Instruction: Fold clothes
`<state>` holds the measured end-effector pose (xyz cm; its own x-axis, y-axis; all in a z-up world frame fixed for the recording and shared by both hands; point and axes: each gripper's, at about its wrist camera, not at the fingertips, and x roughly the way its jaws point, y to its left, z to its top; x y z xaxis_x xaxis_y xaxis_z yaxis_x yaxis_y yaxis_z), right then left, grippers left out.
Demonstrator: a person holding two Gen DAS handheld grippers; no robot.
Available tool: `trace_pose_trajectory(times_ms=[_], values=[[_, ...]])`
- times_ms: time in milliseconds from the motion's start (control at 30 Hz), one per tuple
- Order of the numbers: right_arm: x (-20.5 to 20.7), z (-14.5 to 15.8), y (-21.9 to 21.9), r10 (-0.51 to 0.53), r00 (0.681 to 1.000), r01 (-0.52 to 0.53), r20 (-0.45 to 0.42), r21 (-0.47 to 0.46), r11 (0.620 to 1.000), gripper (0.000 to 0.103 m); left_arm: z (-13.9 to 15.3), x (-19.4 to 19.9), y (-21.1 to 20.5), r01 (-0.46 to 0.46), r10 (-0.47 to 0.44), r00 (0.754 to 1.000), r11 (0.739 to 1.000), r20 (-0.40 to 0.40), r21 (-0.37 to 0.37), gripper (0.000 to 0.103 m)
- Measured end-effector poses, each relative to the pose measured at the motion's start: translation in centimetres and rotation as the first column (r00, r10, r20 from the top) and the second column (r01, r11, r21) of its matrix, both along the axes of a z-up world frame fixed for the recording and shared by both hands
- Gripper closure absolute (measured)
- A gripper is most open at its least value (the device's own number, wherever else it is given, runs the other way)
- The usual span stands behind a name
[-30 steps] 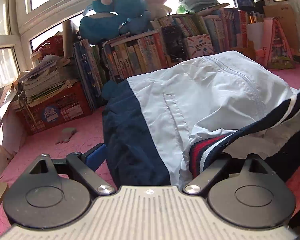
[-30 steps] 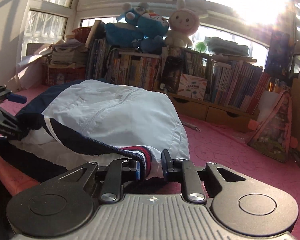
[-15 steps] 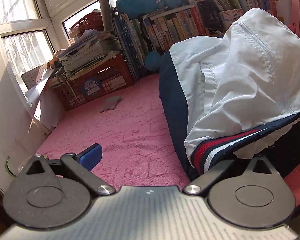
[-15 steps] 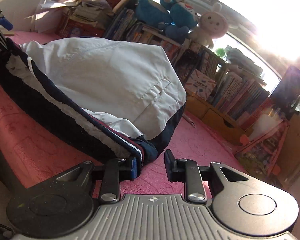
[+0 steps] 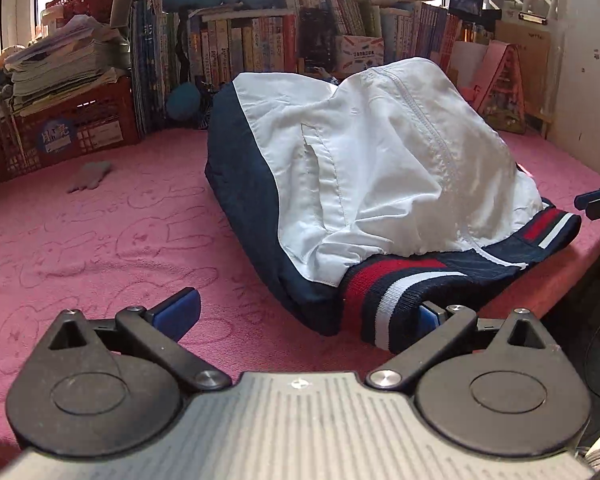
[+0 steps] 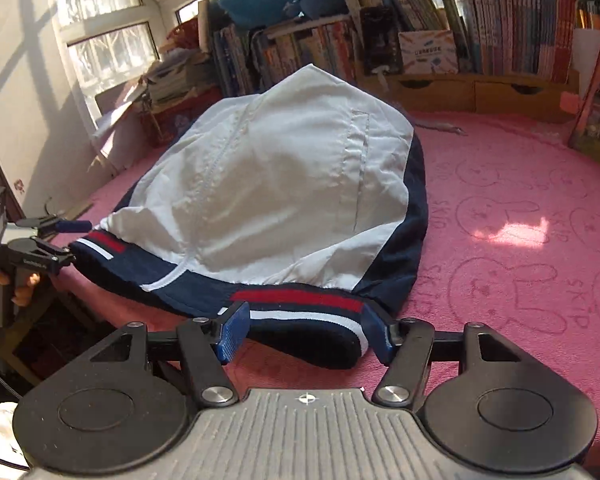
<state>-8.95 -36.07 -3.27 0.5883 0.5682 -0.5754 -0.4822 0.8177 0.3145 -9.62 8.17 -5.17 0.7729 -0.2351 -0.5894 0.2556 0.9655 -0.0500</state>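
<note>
Both pairs of jaws stand apart with nothing pinched: the left gripper is spread as wide as it goes, and the right gripper has just been opening, its blue pads on either side of the striped hem but not pressing it. In the left wrist view the hem's other end lies against the right-hand pad while the left-hand pad sits clear over the pink blanket.

Just beyond the fingers, the white and navy jacket lies on that blanket, humped up in the middle, not flat, its ribbed red, white and navy hem running along the near edge between the two grippers. Farther off, a grey glove lies on the blanket well clear of the jacket, and behind everything stand the red crate and the row of books.

The step in hand looks like letting go after setting the hem down. To do it well, both grippers should back straight off along the blanket so no pad drags the ribbing, which would skew the fold. The bulge in the white panel wants pressing flat before any further fold; otherwise the next layer will likely slide or sit crooked. The hem ends should lie level with each other first.
</note>
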Motion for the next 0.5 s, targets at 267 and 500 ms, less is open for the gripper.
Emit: trace_pose_trajectory(times_ms=[267,500], values=[[6.1,5.0,-0.5,-0.08,0.978,0.038,0.195,0.209,0.977,0.024,1.1,0.1,3.8,-0.117,0.125,0.992,0.968,0.021,-0.221,0.0],[21.4,5.2,9.1,-0.091,0.976,0.08,0.2,0.061,0.995,0.042,4.2,5.2,1.9,-0.163,0.203,0.972,0.944,0.117,-0.285,0.0]])
